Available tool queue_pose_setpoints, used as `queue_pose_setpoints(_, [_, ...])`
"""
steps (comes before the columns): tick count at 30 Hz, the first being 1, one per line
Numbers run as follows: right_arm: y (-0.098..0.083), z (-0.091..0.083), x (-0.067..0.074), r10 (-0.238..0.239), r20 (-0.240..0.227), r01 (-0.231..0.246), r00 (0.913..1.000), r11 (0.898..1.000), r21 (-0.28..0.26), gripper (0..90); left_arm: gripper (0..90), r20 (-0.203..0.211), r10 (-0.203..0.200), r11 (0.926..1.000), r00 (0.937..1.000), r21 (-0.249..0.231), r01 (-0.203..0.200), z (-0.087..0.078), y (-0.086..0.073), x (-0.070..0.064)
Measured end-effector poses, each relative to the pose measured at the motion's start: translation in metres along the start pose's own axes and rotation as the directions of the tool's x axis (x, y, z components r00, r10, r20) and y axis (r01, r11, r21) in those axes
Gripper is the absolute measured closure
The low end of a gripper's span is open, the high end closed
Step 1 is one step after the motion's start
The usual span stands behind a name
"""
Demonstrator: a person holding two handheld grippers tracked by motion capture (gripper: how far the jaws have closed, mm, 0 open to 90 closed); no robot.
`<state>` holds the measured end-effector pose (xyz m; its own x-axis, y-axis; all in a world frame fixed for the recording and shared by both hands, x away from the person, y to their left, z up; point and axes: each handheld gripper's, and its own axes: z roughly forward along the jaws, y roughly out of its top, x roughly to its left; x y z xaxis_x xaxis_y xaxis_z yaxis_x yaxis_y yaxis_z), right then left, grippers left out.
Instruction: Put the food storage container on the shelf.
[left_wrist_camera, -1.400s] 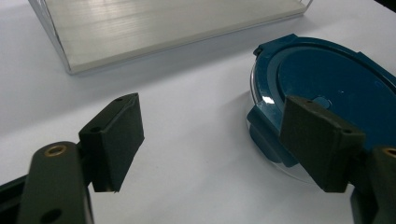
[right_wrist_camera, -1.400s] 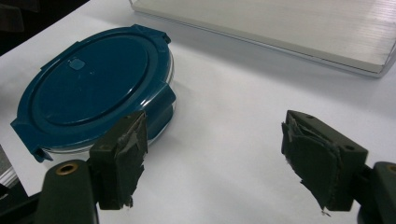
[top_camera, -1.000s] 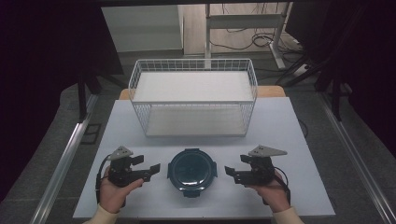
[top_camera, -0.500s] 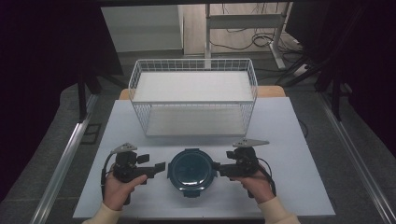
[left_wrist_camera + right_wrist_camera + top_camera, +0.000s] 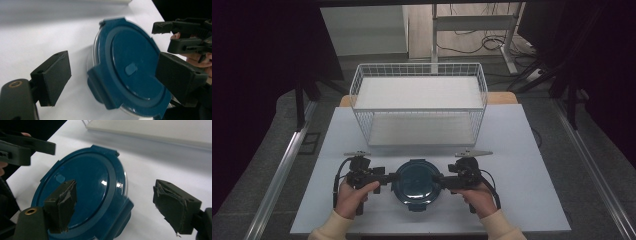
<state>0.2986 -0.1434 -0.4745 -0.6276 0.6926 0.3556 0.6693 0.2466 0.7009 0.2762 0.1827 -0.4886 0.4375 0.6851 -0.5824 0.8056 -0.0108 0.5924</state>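
round blue-lidded container sits at the table's near edge, in front of the wire basket. left gripper has just been opening and straddles a lid latch untouched; right gripper gapes likewise. best to seat pads squarely on opposite latches before squeezing.

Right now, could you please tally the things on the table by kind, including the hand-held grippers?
Round blue-lidded container: 1
White wire basket: 1
Hand-held grippers, both open, left hand-held gripper and right hand-held gripper: 2
Total: 4
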Motion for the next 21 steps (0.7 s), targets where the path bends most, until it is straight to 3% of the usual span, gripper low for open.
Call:
queue_pose_setpoints(2, [-0.003, 0.0, -0.002, 0.02, -0.008, -0.02, 0.9998, 1.0, 0.009, 17.5, 13.4, 0.027, -0.024, 0.9997, 0.9994, 0.007, 0.023, 0.002, -0.003, 0.004])
queue_pose_setpoints(5, [-0.006, 0.003, -0.006, 0.079, -0.02, -0.079, 0.9967, 0.997, 0.02, 15.2, 13.4, 0.02, -0.026, 0.9992, 0.9995, 0.03, 0.026, 0.007, -0.006, 0.006])
queue_pose_setpoints(7, [-0.007, 0.007, -0.007, 0.101, -0.022, -0.101, 0.9946, 0.995, 0.027, 14.5, 13.5, 0.039, -0.043, 0.9986, 0.9983, 0.033, 0.042, 0.009, -0.007, 0.008])
queue_pose_setpoints(15, [-0.013, 0.02, -0.008, 0.145, -0.051, -0.141, 0.9881, 0.987, 0.072, 12.9, 14.6, 0.087, -0.097, 0.994, 0.9916, 0.06, 0.092, 0.018, -0.011, 0.017])
queue_pose_setpoints(19, [-0.015, 0.024, -0.007, 0.169, -0.07, -0.162, 0.983, 0.982, 0.097, 12.2, 14.9, 0.094, -0.101, 0.9925, 0.9905, 0.079, 0.094, 0.024, -0.012, 0.017])
queue_pose_setpoints(21, [-0.015, 0.026, -0.007, 0.184, -0.082, -0.176, 0.9794, 0.979, 0.103, 12.2, 16.3, 0.117, -0.113, 0.9909, 0.9867, 0.086, 0.103, 0.027, -0.014, 0.018])
